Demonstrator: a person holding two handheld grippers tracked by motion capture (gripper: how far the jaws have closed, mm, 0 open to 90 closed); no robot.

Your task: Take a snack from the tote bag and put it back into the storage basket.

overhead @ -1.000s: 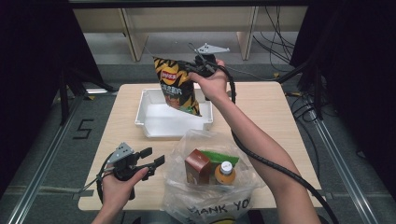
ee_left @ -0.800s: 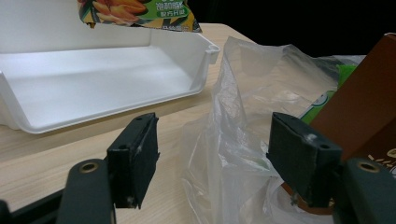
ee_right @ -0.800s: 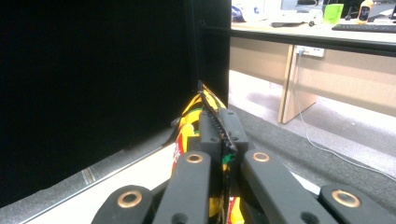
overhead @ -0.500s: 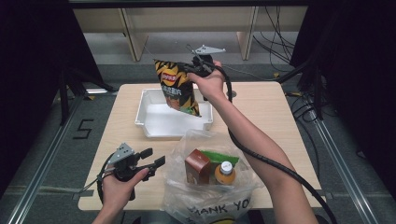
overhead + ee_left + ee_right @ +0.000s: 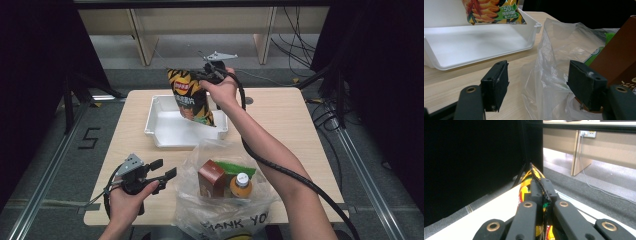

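While the right gripper [image 5: 207,75] hangs at about twelve o'clock over the table [image 5: 280,115], its jaws are clamped on the top edge of a bag of chips [image 5: 190,97]; the right gripper view shows the black pads pressed flat together on the bag's crimped seam [image 5: 534,177]. Bag hangs down, tilted, its lower corner inside the white tray [image 5: 160,127], which sits at the table's far middle. From the left gripper view, the bag's bottom edge [image 5: 496,15] floats clear above the tray floor [image 5: 474,42], not touching. Left gripper [image 5: 162,175] sits low at seven o'clock, near the table's near-left edge, jaws standing wide apart with nothing between the pads. Just to its three o'clock lies a clear plastic bag [image 5: 225,210], mouth open, with a brown carton [image 5: 211,177], an orange-capped bottle [image 5: 241,184] and a green packet [image 5: 235,167] inside. In the left gripper view the plastic film [image 5: 554,62] bulges up between the jaws' line of sight, brown carton [image 5: 619,50] at the right edge.
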